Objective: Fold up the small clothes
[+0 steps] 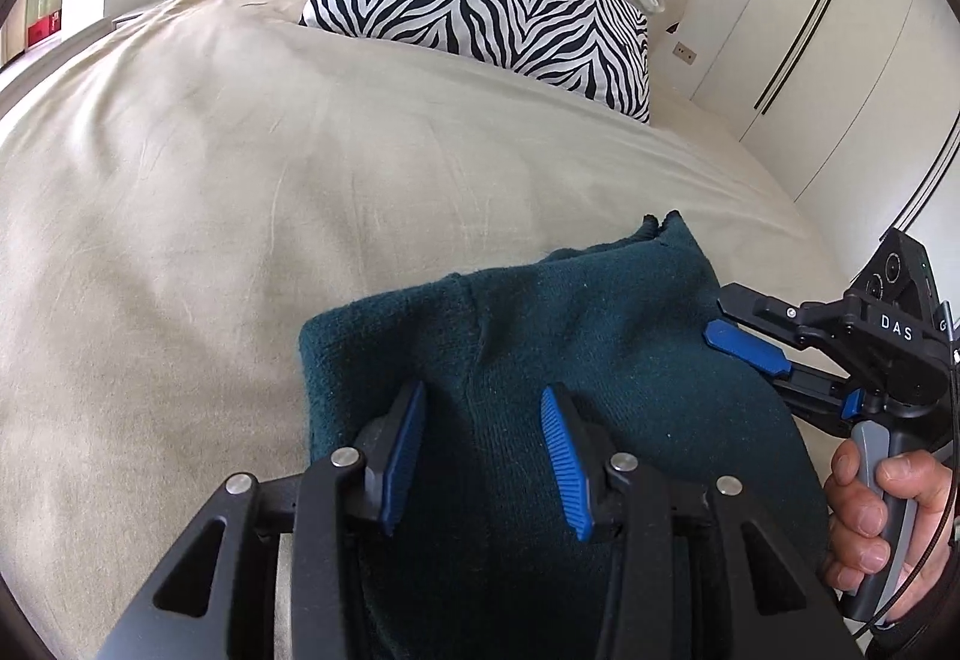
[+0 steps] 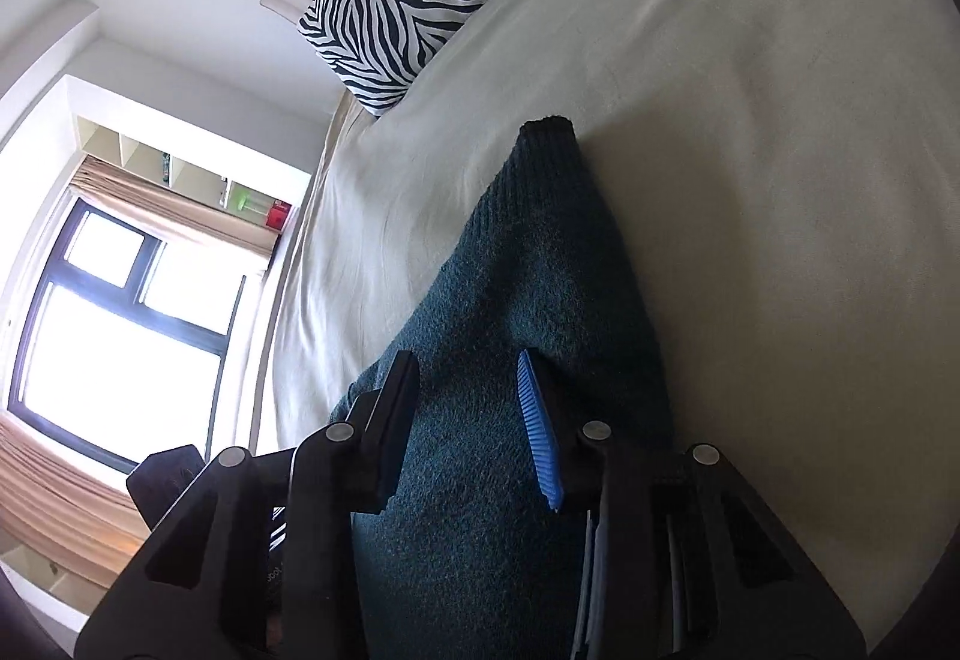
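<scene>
Here we are working mid-fold on one dark teal knit garment (image 1: 540,336), lying doubled on the bed (image 1: 240,180) near its right edge. Both tongs are standing wide, gripping nothing: the left tongs (image 1: 483,456) hovering over the near part, the right tongs (image 2: 474,420) over the right side. Next, we judge, calls for pinching an edge. One zebra pillow (image 1: 480,0) is lying beyond.

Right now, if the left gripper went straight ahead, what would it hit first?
Probably the green garment: it fills the gap between the left gripper's open jaws. Beyond it lies the bed. Depth is unclear.
</scene>
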A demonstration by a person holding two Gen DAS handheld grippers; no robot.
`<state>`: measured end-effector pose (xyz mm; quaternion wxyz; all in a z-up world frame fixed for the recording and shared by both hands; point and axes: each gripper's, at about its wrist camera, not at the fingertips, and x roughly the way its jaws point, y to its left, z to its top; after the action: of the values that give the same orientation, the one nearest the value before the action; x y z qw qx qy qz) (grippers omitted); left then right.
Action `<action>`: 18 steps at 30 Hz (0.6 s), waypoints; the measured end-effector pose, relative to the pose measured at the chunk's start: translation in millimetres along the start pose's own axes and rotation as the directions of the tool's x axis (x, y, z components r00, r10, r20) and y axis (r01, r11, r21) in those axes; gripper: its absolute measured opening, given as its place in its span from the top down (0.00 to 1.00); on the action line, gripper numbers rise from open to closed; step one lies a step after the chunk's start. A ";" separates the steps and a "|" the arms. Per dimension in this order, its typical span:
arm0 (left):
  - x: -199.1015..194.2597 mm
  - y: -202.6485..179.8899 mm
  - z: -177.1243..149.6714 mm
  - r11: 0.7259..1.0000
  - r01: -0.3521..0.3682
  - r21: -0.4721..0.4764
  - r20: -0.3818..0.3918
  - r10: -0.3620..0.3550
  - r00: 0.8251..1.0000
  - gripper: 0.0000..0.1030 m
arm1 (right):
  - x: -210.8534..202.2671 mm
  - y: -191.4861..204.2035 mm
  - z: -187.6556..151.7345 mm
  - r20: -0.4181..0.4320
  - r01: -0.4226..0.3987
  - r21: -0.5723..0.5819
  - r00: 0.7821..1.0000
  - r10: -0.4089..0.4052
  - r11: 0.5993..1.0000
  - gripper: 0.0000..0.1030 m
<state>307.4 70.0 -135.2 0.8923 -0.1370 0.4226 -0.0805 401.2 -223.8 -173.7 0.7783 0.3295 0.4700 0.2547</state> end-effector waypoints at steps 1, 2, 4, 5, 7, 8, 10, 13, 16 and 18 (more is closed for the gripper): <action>-3.4 0.0 -0.6 1.000 0.001 0.014 -0.001 -0.001 1.000 0.57 | -11.0 5.0 -2.9 0.009 0.028 -0.010 1.000 -0.028 1.000 0.66; -8.6 -1.0 -2.0 1.000 -0.008 0.030 0.003 0.008 1.000 0.58 | -27.1 10.5 -7.9 0.022 -0.010 -0.020 1.000 0.010 1.000 0.65; -19.0 -7.0 -7.7 0.996 -0.049 0.071 0.020 0.048 0.999 0.58 | -51.9 25.5 -23.8 0.028 -0.126 -0.053 0.991 0.128 0.991 0.62; -22.5 -9.9 -12.4 0.994 -0.066 0.087 0.026 0.064 0.998 0.58 | -60.1 32.2 -34.7 0.016 -0.159 -0.080 0.987 0.161 0.984 0.61; -27.3 -14.8 -23.7 0.988 -0.097 0.123 0.042 0.093 0.995 0.57 | -62.2 37.0 -60.8 -0.046 -0.179 -0.117 0.984 0.174 0.977 0.55; -29.9 -15.6 -29.0 0.985 -0.108 0.136 0.050 0.102 0.994 0.57 | -56.1 33.5 -73.8 -0.088 -0.151 -0.126 0.986 0.140 0.981 0.55; -37.0 -12.8 -35.3 0.986 -0.104 0.130 0.057 0.097 0.994 0.57 | -54.8 16.3 -99.5 -0.090 -0.172 -0.144 0.983 0.160 0.975 0.56; -61.7 -2.4 -44.6 0.989 -0.111 0.095 0.077 0.103 0.992 0.56 | -73.8 5.4 -115.1 -0.090 -0.187 -0.121 0.980 0.177 0.975 0.55; -96.0 26.4 -55.6 0.996 -0.084 -0.035 0.114 0.088 0.990 0.45 | -108.0 4.5 -115.8 -0.030 -0.125 -0.136 0.992 0.122 0.983 0.51; -111.4 45.4 -63.9 0.991 -0.042 -0.128 0.110 0.056 0.992 0.42 | -124.1 1.6 -106.5 0.022 -0.087 -0.134 0.996 0.091 0.987 0.41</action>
<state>188.9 130.7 -106.5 0.9061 -0.1869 0.3787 -0.0239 252.1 -281.3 -138.9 0.7929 0.3011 0.4255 0.3154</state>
